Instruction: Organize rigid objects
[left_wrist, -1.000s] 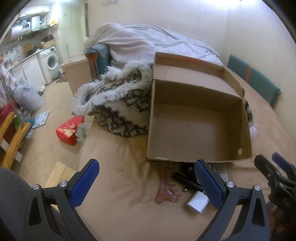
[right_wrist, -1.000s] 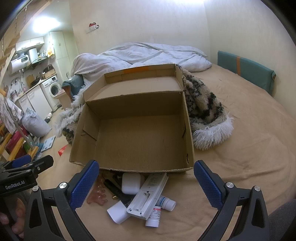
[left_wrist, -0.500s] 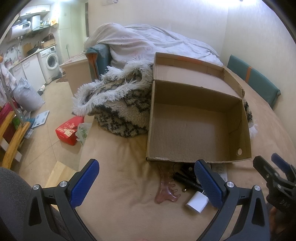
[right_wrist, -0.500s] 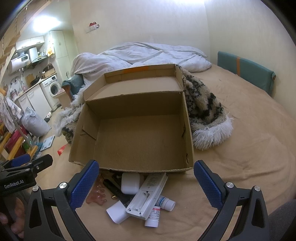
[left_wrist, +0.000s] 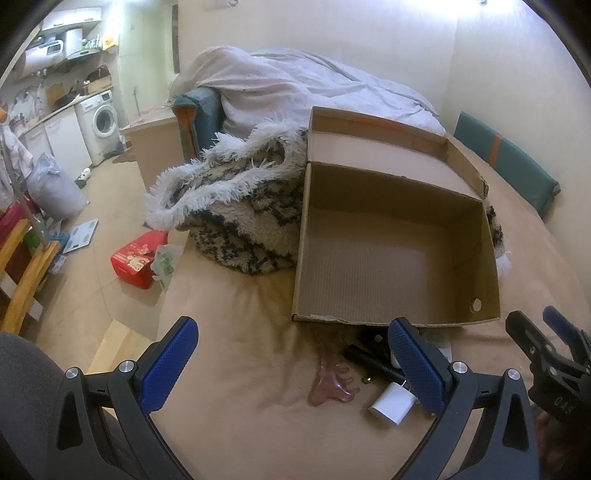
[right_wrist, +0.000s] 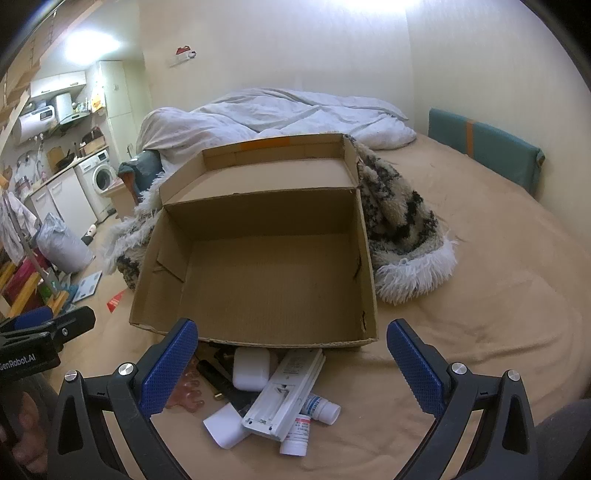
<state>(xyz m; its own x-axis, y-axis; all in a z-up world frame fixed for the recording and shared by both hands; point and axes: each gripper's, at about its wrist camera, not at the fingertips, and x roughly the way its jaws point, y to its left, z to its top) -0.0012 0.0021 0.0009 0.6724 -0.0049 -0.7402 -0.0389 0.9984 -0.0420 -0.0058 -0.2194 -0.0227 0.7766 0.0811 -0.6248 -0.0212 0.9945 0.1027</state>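
An empty open cardboard box (right_wrist: 273, 266) lies on the bed; it also shows in the left wrist view (left_wrist: 391, 251). Just in front of it is a pile of small items: a white remote (right_wrist: 284, 395), a white earbud case (right_wrist: 251, 369), two small white bottles (right_wrist: 317, 406), a white charger plug (left_wrist: 391, 402), a black pen-like stick (left_wrist: 373, 363) and a pink comb-like piece (left_wrist: 330, 376). My left gripper (left_wrist: 291, 369) is open, left of the pile. My right gripper (right_wrist: 291, 369) is open, just above the pile.
A shaggy black-and-white rug (left_wrist: 243, 206) is bunched behind and beside the box. A white duvet (right_wrist: 280, 114) lies at the far end of the bed. A teal cushion (right_wrist: 484, 147) leans on the right wall. The bed edge (left_wrist: 166, 295) drops to the floor on the left.
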